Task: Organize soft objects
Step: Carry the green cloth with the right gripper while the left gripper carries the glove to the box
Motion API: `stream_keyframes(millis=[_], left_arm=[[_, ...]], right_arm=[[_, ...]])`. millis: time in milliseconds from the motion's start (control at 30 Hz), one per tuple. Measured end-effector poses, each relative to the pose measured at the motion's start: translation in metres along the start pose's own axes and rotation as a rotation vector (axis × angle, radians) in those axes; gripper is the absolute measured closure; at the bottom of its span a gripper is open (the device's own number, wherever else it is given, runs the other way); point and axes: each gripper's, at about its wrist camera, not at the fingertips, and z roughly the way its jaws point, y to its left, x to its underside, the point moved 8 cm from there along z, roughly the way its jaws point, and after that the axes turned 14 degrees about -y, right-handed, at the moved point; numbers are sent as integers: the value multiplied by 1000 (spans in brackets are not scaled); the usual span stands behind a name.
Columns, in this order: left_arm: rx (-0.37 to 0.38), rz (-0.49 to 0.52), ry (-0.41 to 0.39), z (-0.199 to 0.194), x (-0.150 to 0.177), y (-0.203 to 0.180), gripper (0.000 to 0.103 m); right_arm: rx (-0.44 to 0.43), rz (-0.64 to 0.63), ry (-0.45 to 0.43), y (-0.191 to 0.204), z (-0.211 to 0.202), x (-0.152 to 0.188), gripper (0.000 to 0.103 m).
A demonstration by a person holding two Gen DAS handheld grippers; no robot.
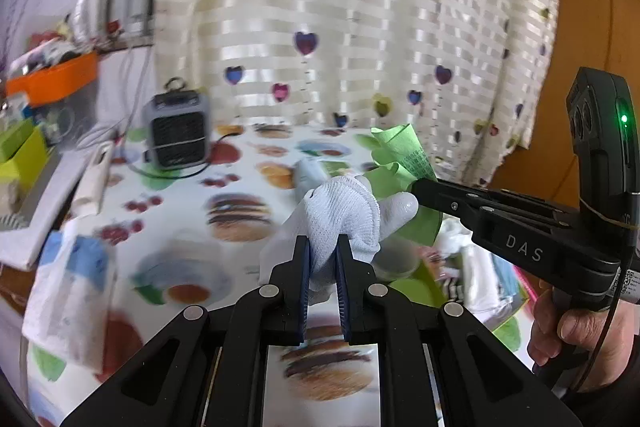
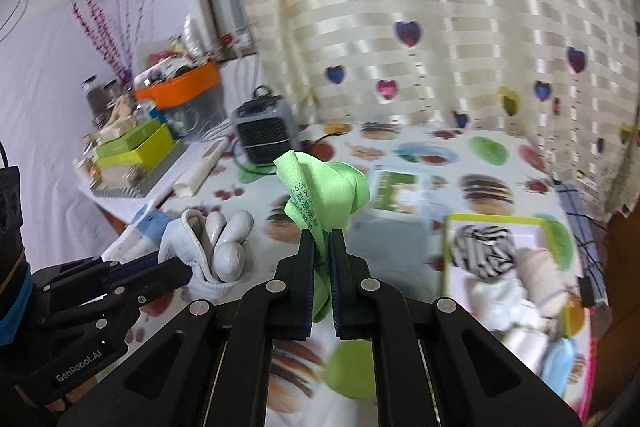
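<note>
My left gripper [image 1: 324,247] is shut on a white work glove [image 1: 344,211] and holds it above the table. The glove [image 2: 216,243] and the left gripper [image 2: 176,269] also show at the left of the right wrist view. My right gripper [image 2: 322,241] is shut on a green cloth [image 2: 324,187] with printed text, held in the air. The cloth [image 1: 400,163] and the right gripper [image 1: 420,187] show right of the glove in the left wrist view, close beside it.
A green-rimmed tray [image 2: 492,219] at the right holds a striped cloth [image 2: 480,251] and other soft items. A small grey heater [image 2: 264,131] stands at the table's back. Boxes and an orange bin [image 2: 180,87] crowd the left side. A leaflet [image 2: 400,191] lies on the food-print tablecloth.
</note>
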Motion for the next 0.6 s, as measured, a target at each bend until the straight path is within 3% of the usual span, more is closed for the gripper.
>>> stream_keyframes(millis=[600], left_arm=[[143,58,41,60,-4,-97,92]], right_arm=[[184,118,-33,-119,-47,8,96]])
